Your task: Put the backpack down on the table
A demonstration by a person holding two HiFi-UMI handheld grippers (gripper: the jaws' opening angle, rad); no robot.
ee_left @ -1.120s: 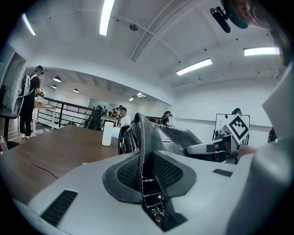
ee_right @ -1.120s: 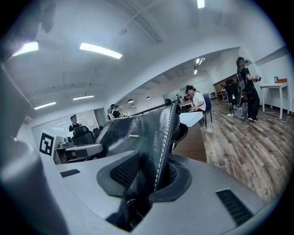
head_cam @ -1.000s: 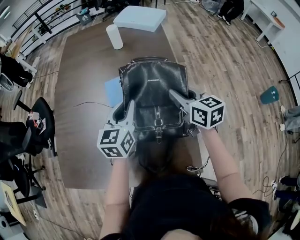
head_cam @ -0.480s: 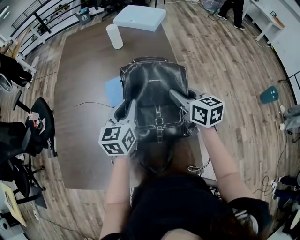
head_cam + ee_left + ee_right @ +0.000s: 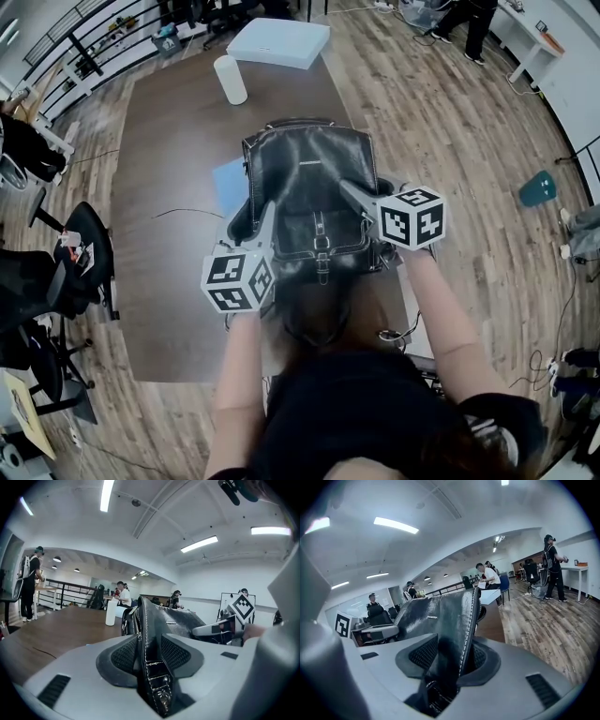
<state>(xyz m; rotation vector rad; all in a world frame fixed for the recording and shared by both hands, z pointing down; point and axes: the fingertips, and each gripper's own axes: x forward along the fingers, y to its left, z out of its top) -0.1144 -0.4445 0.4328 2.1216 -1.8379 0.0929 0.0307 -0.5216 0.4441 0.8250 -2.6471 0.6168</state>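
Observation:
A black leather backpack (image 5: 309, 178) rests on the dark brown table (image 5: 169, 141), its front flap and buckle facing up. My left gripper (image 5: 248, 217) sits at the bag's left side. In the left gripper view a stitched strap edge (image 5: 146, 667) lies between my left gripper's (image 5: 145, 653) pads with slack around it. My right gripper (image 5: 367, 195) is at the bag's right side. The leather edge (image 5: 461, 620) stands between my right gripper's (image 5: 450, 653) pads, a dark gap beside it. Both sets of jaws have just been opening, with the leather still between them.
A white cylinder (image 5: 230, 75) and a white box (image 5: 279, 39) stand at the table's far end. A blue sheet (image 5: 228, 178) lies partly under the bag, a thin cable (image 5: 183, 212) to its left. Office chairs (image 5: 75, 244) line the left side. People stand in the background.
The backpack and both grippers keep their places on the table. The head view has shifted slightly; no jaw movement can be made out from it.

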